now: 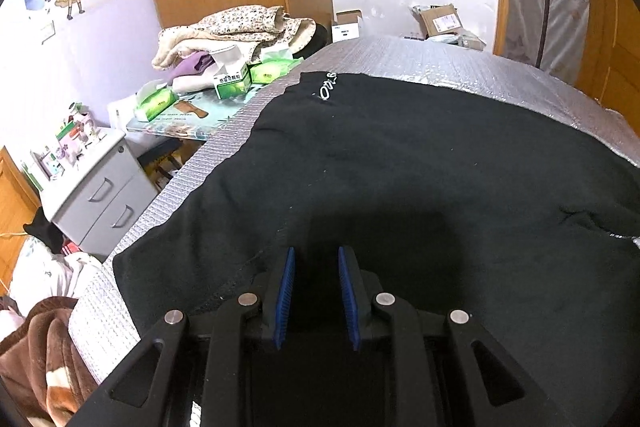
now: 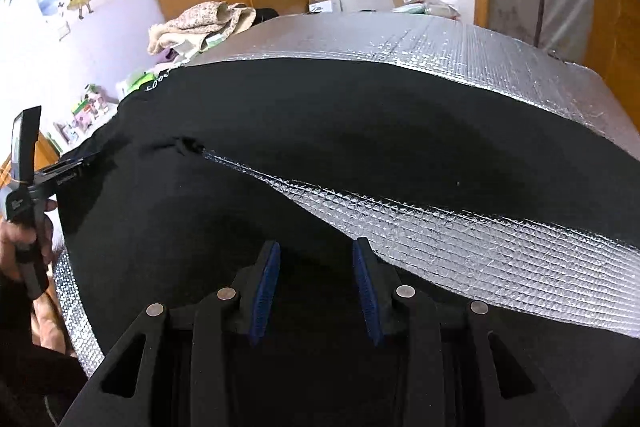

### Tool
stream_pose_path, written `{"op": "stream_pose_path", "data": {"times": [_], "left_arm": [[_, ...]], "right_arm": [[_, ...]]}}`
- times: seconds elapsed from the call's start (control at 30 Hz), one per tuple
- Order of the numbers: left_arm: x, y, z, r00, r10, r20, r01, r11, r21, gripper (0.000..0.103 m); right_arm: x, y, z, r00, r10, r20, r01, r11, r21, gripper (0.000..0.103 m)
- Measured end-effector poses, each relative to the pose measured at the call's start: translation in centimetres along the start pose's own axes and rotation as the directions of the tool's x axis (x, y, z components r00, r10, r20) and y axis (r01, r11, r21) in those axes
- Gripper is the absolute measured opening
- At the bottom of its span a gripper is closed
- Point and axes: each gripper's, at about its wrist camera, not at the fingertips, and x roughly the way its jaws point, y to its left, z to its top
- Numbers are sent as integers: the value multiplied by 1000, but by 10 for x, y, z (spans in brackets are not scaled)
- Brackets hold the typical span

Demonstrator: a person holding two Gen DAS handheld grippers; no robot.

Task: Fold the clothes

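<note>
Black garment [image 1: 400, 167] with unreadable white lettering [image 1: 329, 85] – left gripper [image 1: 316, 255] and right gripper [image 2: 316, 247] jaws both released above it

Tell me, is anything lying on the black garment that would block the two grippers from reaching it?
Nothing visible does. The black garment lies spread on the silver mat with nothing on top, and both the left gripper and the right gripper hang directly over its cloth.

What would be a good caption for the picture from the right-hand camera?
Right claw, jaws apart, poised over black garment spread on a silver quilted mat.
</note>
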Motion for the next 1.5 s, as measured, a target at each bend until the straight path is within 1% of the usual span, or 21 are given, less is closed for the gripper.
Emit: {"op": "stream_pose_path", "data": {"times": [0.07, 0.17, 0.2, 0.27, 0.37, 0.57, 0.93, 0.97, 1.03, 1.07, 1.13, 1.2, 1.3, 1.33, 1.4, 1.5], "left_arm": [[-7, -3, 1, 1000, -20, 17, 20, 1000, 0, 23], [-14, -10, 5, 998, -36, 52, 35, 999, 26, 23], [-13, -11, 4, 998, -35, 52, 33, 999, 33, 23], [-5, -10, 4, 999, -22, 36, 21, 999, 36, 23], [10, -7, 0, 1000, -6, -1, 6, 999, 36, 23], [5, -9, -2, 1000, 5, 21, -6, 998, 56, 24], [6, -7, -6, 999, -7, 33, 6, 999, 46, 24], [6, -6, -5, 999, -13, 32, 11, 999, 43, 24], [5, -1, -3, 999, -49, 24, 48, 998, 36, 24], [6, 4, -2, 997, -71, 21, 70, 997, 27, 24], [2, 22, 0, 994, -98, 38, 99, 995, -28, 24], [0, 43, 1, 997, -46, 60, 51, 995, -83, 24], [4, 75, -1, 998, -23, 53, 32, 984, -174, 23], [8, 81, -3, 998, -40, 38, 47, 981, -189, 23], [15, 83, -8, 999, -45, 18, 47, 982, -181, 23], [13, 78, -8, 999, -23, 38, 29, 987, -160, 22]], "right_arm": [[2, 1, -1, 1000, -3, -5, 3, 1000, -4, 40], [2, 6, -4, 1000, -23, -2, 23, 999, -28, 41], [3, 8, -5, 1000, -29, -1, 29, 999, -37, 42], [4, 10, -5, 1000, -30, 0, 30, 998, -52, 48], [5, 12, -4, 1000, -31, 1, 31, 997, -64, 50], [5, 13, -5, 1000, -28, 3, 28, 998, -64, 51], [4, 12, -6, 1000, -22, 2, 22, 997, -71, 54], [4, 12, -6, 1000, -21, 2, 21, 997, -71, 54], [5, 12, -5, 1000, -22, 1, 22, 997, -74, 55], [5, 12, -5, 1000, -24, 0, 24, 997, -76, 55], [6, 14, -5, 1000, -30, 0, 30, 996, -80, 55], [6, 15, -5, 999, -33, 1, 33, 996, -83, 55], [7, 13, -5, 1000, -28, 2, 28, 996, -80, 55], [7, 13, -5, 1000, -27, 2, 27, 996, -79, 55], [7, 13, -5, 1000, -28, 2, 28, 996, -80, 55], [7, 12, -4, 1000, -31, 2, 31, 996, -83, 55]]}}
